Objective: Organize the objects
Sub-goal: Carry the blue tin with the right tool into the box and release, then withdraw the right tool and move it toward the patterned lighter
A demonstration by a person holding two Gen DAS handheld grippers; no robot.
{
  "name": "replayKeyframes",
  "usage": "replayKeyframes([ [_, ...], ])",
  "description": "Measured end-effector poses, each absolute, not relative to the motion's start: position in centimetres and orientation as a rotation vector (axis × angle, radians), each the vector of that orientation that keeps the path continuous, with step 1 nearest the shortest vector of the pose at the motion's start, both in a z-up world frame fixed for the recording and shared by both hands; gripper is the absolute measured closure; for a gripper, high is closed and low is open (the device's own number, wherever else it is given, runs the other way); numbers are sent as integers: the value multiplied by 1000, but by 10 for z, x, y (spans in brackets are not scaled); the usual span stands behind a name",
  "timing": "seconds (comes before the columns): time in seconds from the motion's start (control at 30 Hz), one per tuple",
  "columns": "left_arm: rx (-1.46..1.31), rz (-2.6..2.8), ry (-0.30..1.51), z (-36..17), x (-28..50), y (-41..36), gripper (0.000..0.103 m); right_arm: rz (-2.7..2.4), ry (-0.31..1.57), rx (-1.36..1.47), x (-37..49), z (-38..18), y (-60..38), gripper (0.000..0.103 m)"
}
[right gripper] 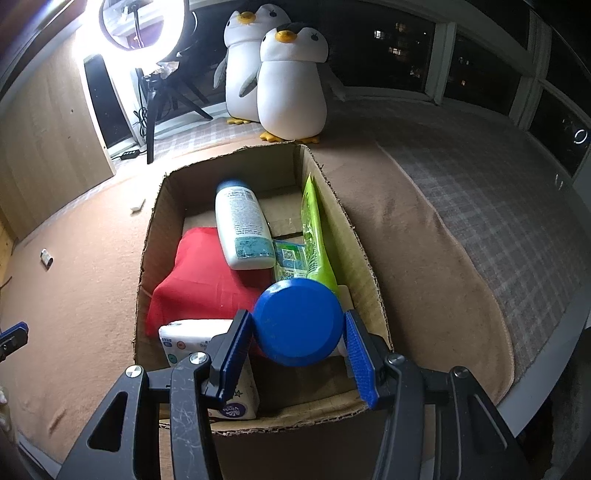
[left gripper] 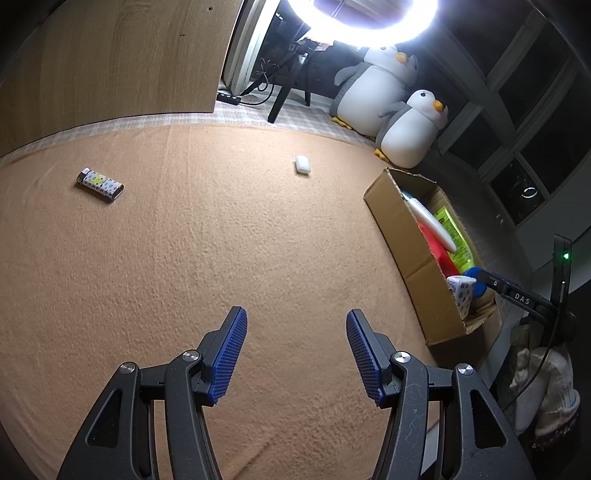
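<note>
My right gripper (right gripper: 297, 334) hangs over the near end of an open cardboard box (right gripper: 146, 240), shut on a round blue-lidded jar (right gripper: 295, 314), with a blue pad pressed against each side of it. Inside the box lie a white bottle (right gripper: 242, 227), a red cloth bundle (right gripper: 201, 280), a green tube (right gripper: 314, 236), a green sachet (right gripper: 290, 258) and a tissue pack (right gripper: 192, 338). My left gripper (left gripper: 295, 332) stands open over the brown blanket with nothing between its fingers. A patterned lighter (left gripper: 99, 182) and a small white block (left gripper: 303, 164) lie loose on the blanket.
The box (left gripper: 391, 218) sits at the right edge of the brown blanket (left gripper: 221, 240) in the left wrist view. Two penguin plush toys (right gripper: 280, 81) stand behind it. A ring light on a tripod (right gripper: 147, 33) and a wooden panel (left gripper: 110, 62) stand at the back.
</note>
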State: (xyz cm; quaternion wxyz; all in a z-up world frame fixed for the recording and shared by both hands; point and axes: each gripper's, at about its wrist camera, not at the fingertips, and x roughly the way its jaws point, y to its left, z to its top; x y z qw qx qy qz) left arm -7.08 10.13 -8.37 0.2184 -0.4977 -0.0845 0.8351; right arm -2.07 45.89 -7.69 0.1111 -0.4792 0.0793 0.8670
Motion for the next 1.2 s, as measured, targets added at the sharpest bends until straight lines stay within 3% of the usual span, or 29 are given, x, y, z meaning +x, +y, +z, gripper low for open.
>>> replayKeyframes([
  [0.73, -1346, 2430, -127, -60, -61, 77, 43, 2700, 145, -1372, -29, -43, 393, 49],
  [0.97, -1345, 2496, -101, -53, -60, 60, 27, 2786, 114, -1386, -39, -34, 356, 47],
  [1.2, -1374, 2570, -85, -55, -65, 34, 17, 2827, 95, -1407, -52, -36, 328, 41],
])
